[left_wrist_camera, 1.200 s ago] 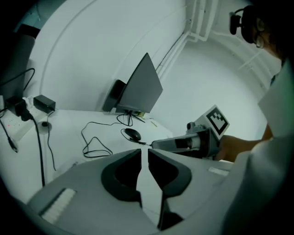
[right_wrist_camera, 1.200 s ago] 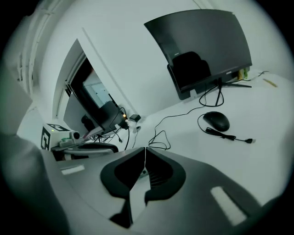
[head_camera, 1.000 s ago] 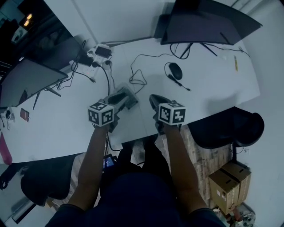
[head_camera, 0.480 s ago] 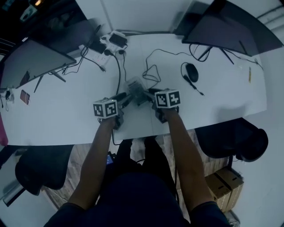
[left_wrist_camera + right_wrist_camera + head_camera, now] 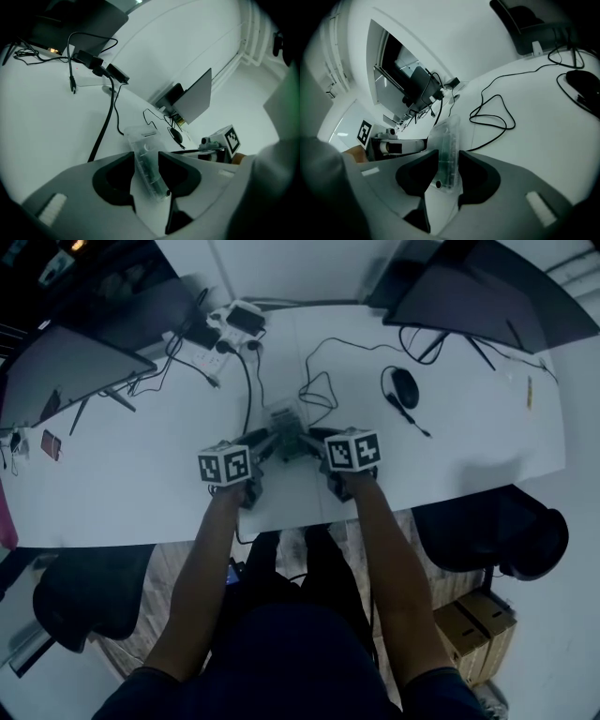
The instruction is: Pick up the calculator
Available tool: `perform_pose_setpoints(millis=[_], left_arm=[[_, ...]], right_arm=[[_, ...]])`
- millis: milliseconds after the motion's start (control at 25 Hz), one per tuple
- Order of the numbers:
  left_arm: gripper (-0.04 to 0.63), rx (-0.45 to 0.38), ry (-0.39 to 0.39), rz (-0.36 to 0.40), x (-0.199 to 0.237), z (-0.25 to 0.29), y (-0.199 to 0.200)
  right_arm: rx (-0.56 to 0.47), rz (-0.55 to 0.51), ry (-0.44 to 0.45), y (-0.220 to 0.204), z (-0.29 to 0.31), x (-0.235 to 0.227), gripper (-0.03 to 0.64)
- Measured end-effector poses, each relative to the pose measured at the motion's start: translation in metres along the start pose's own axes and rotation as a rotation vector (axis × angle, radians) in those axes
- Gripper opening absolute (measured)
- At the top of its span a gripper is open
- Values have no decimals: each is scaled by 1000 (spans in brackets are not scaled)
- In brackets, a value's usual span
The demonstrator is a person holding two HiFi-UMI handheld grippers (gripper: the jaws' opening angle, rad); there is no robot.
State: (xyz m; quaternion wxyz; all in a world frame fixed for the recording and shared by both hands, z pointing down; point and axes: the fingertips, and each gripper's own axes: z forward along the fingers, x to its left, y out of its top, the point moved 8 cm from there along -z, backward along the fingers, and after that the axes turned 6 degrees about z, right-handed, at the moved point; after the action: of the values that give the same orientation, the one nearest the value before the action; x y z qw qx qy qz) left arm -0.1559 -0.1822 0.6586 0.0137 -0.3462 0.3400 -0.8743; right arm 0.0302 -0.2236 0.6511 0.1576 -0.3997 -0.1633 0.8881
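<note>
The calculator [image 5: 284, 423] is a clear plastic slab that stands on its long edge on the white table [image 5: 141, 484], between my two grippers. My left gripper [image 5: 265, 448] meets it from the left. Its jaws are closing, and in the left gripper view the calculator [image 5: 147, 164] fills the gap of the left gripper [image 5: 146, 171], touching both pads. My right gripper [image 5: 309, 444] meets it from the right. In the right gripper view the right gripper [image 5: 447, 171] has its pads against both faces of the calculator [image 5: 446, 150].
A black mouse [image 5: 403, 387] and looped cables [image 5: 319, 390] lie beyond the calculator. A power strip [image 5: 234, 320] sits at the back, with monitors at the back right [image 5: 469, 296] and left [image 5: 66, 371]. A black chair [image 5: 497, 521] stands below the table's right edge.
Both grippers have moved forward and down onto the table. A second ago the calculator hung at the left gripper alone; now it stands between both pairs of jaws. Hardly anything moved in the last half second.
</note>
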Motion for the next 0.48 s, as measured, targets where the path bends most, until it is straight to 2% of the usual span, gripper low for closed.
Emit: perform_pose_setpoints(millis=[160, 480], left_arm=[[144, -16, -2, 44, -10, -7, 8], [143, -108, -77, 133, -48, -30, 39]], right_arm=[[-69, -6, -3, -5, -16, 11, 141], [-202, -79, -21, 1, -58, 44, 133]])
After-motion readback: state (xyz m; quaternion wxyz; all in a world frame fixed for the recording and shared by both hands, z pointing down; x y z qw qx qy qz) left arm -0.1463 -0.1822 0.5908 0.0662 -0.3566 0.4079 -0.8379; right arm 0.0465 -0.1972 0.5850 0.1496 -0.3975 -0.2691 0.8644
